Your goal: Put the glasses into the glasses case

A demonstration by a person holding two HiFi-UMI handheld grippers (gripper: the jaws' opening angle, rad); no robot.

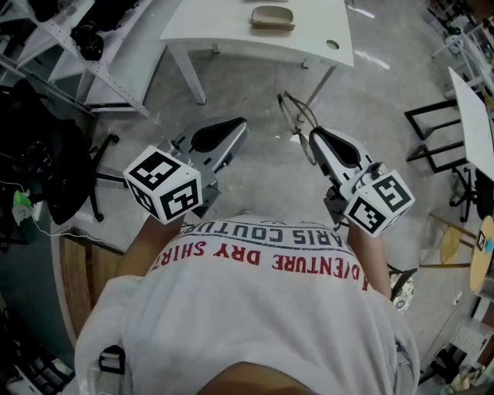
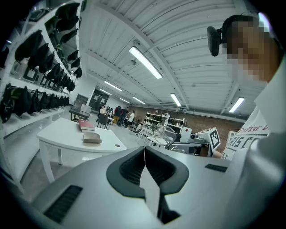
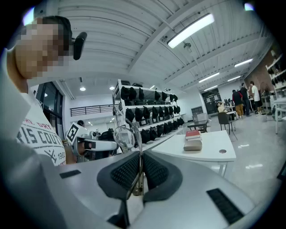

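Right gripper point(image 3: 139, 157): smooth grey moulded shell, with black ribbed rubber pads lining my fingers point(image 3: 124, 172). These fingers are clamped on one thin metal temple of the glasses point(image 3: 123, 137). Glasses: slim wire frame with round clear lenses, standing up out of the tips of my right fingers and leaning toward my left side. They are held in the air over the mottled grey floor point(image 1: 255, 85), short of the tabletop point(image 1: 231, 31). Left gripper point(image 2: 144, 154): same grey shell and black ridged pads. Its fingers point(image 2: 130, 169) are pressed together tip to tip with nothing between them. It is level with the right gripper, and its fingertips are apart from the glasses. Glasses case point(image 1: 272, 17): oblong with rounded ends, beige-grey with a matte look. It appears shut and lies flat on the white tabletop, well ahead of both pairs of fingers and touching neither. Red book point(image 2: 87, 127): flat and rectangular, just beyond the case as seen from my fingers. Round hole point(image 1: 332, 45): small, set in the tabletop to the right of the case and ahead of my right fingers.
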